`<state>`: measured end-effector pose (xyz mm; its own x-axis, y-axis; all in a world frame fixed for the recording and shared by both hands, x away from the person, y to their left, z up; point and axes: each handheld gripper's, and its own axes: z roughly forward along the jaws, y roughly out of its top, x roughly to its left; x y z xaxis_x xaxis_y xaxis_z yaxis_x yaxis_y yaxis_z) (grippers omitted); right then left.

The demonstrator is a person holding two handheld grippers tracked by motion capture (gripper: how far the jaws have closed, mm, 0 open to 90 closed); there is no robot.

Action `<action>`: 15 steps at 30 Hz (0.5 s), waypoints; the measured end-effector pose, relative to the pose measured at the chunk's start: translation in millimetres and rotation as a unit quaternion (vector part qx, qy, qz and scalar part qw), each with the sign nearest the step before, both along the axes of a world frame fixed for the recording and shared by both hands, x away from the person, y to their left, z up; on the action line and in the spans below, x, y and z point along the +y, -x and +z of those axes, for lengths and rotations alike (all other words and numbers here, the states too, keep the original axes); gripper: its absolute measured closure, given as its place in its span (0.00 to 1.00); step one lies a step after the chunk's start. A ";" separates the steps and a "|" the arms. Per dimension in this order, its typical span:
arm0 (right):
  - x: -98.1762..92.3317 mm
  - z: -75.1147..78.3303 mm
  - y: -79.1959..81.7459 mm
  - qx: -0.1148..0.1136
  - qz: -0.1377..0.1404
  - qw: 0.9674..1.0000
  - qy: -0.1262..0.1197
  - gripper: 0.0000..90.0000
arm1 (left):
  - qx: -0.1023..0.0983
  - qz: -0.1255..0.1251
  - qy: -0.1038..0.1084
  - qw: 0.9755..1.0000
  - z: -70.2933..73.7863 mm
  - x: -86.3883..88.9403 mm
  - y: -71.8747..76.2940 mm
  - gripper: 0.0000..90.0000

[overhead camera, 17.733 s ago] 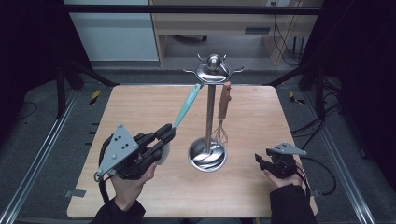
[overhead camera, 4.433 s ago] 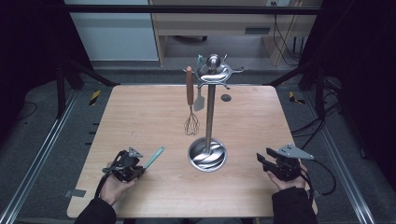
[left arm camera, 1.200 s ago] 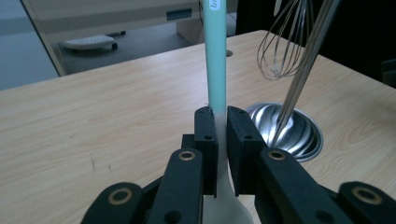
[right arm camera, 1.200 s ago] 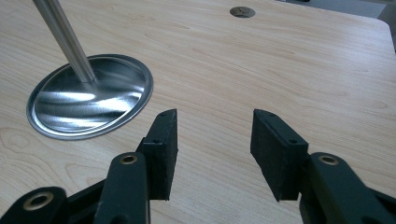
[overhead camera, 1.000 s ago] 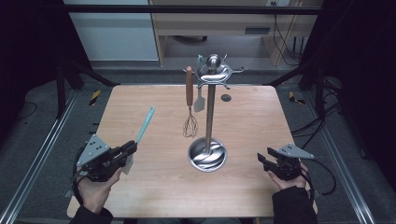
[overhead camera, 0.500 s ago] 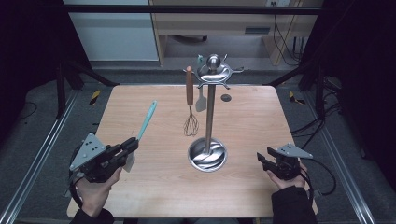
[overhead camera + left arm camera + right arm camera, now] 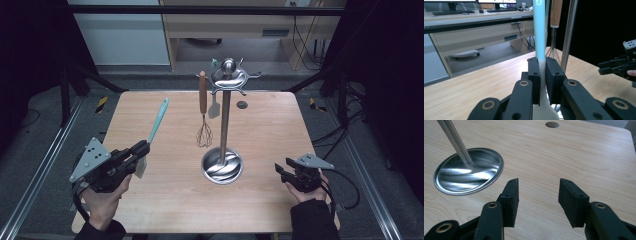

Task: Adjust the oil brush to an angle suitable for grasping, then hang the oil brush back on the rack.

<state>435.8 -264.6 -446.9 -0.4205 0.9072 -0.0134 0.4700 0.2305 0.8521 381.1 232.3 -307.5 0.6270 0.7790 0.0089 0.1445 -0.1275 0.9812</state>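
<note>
Pale teal spatula handle fading to white at its blade, black fingers, light wood-grain worktop, shiny silver stand with mirror-bright round base, brown wooden whisk handle, dark wire whisk loops, grey three-cornered plates on both black grippers

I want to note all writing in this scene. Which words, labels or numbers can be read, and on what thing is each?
None can be read.
Pale mark at the top of the turquoise spatula handle: cut off, unreadable.
Yellow-and-black tape strips on the floor: stripes only, no text.
Monitors on the far desk: too blurred to read.
</note>
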 end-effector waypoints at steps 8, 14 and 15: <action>-0.3 -0.1 -0.5 0.001 -0.002 1.000 0.001 0.57 | -0.017 -0.015 0.015 1.000 7.5 -8.3 0.9 0.92; -0.5 0.1 0.2 -0.001 -0.001 1.000 0.000 0.57 | -0.018 -0.027 0.021 0.999 12.6 -16.2 4.8 0.92; -0.5 0.1 0.3 -0.002 -0.001 1.000 0.000 0.57 | -0.012 -0.028 0.026 0.999 13.3 -18.4 6.1 0.92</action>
